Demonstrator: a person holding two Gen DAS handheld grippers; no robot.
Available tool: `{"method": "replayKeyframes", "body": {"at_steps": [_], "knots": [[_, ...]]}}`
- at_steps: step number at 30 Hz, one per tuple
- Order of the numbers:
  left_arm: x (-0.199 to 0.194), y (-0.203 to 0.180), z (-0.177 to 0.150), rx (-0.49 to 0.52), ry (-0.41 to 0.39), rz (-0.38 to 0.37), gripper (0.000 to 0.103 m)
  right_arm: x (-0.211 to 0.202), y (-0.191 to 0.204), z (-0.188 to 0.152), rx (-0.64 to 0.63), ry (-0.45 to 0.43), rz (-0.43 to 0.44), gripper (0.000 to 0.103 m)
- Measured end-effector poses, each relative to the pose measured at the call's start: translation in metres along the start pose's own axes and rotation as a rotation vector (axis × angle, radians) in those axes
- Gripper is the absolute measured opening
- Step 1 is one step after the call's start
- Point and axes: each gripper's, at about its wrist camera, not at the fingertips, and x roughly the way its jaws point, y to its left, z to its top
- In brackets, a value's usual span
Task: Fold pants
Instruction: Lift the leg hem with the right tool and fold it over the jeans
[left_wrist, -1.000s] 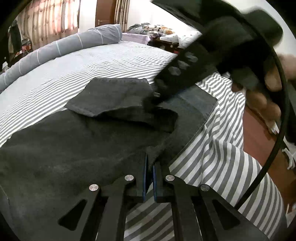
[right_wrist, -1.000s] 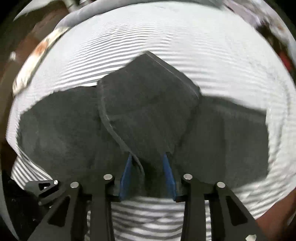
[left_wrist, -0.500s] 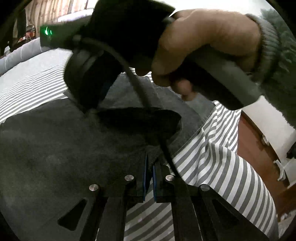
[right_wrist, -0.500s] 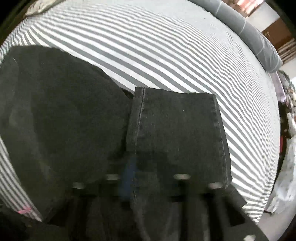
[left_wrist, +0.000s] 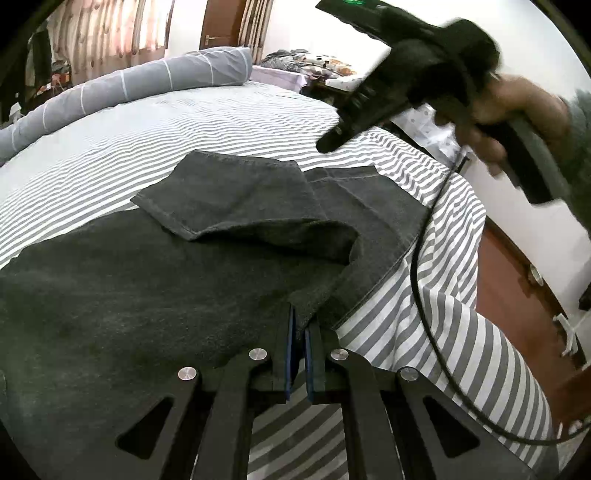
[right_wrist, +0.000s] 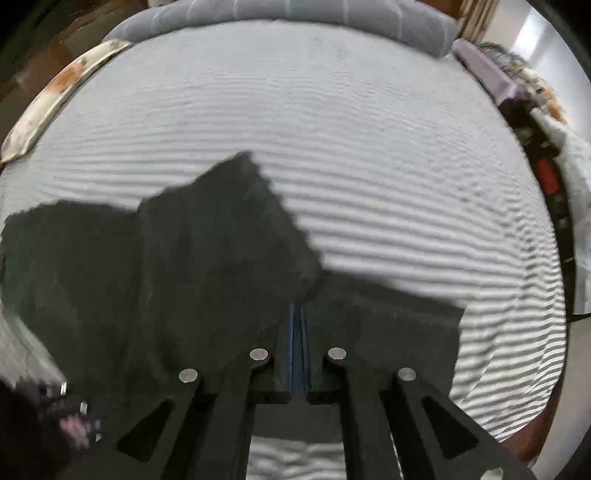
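While the left gripper (left_wrist: 299, 332) keeps its fingers (left_wrist: 291, 347) pinched on a fold of the pants (left_wrist: 129, 314) at the near edge, the right gripper (right_wrist: 298, 332) hangs above the cloth; its fingers (right_wrist: 293, 343) are almost pressed together, now parting slightly, with nothing visible between them.

The pants lie on the striped bed (left_wrist: 221, 110), directly ahead of and below both sets of fingers. In the left wrist view the long axis runs from the near left toward the far right. One leg end (left_wrist: 229, 195) is already folded back over the body of the garment, its hem pointing left. The left gripper is in contact; the right is apart.

The fabric is dark grey denim, limp, with stitched hems and a soft raised crease at the fold.
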Motion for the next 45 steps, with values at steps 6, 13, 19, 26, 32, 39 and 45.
{"method": "replayKeyframes", "body": {"at_steps": [6, 13, 19, 26, 32, 39, 45], "knots": [[-0.001, -0.004, 0.0, 0.002, 0.0, 0.005, 0.005, 0.011, 0.064, -0.007, -0.162, 0.01, 0.054, 0.028], [-0.006, 0.002, 0.001, -0.029, -0.016, -0.021, 0.005, 0.041, 0.127, 0.002, -0.365, 0.045, -0.011, 0.035], [-0.005, 0.006, -0.001, -0.05, -0.023, -0.041, 0.005, 0.067, 0.15, 0.008, -0.467, 0.019, -0.206, 0.035], [-0.002, 0.012, -0.005, -0.066, -0.018, -0.058, 0.005, 0.084, 0.142, 0.035, -0.422, -0.02, -0.321, 0.031], [0.002, 0.015, -0.009, -0.081, -0.006, -0.061, 0.005, 0.092, 0.135, 0.062, -0.332, 0.013, -0.265, 0.003], [0.003, 0.009, -0.008, -0.065, -0.012, -0.055, 0.005, 0.054, 0.081, 0.063, -0.14, -0.041, -0.16, 0.0], [0.003, 0.003, -0.01, -0.039, -0.006, -0.038, 0.005, 0.042, 0.053, 0.053, -0.098, -0.035, -0.124, 0.0]]}}
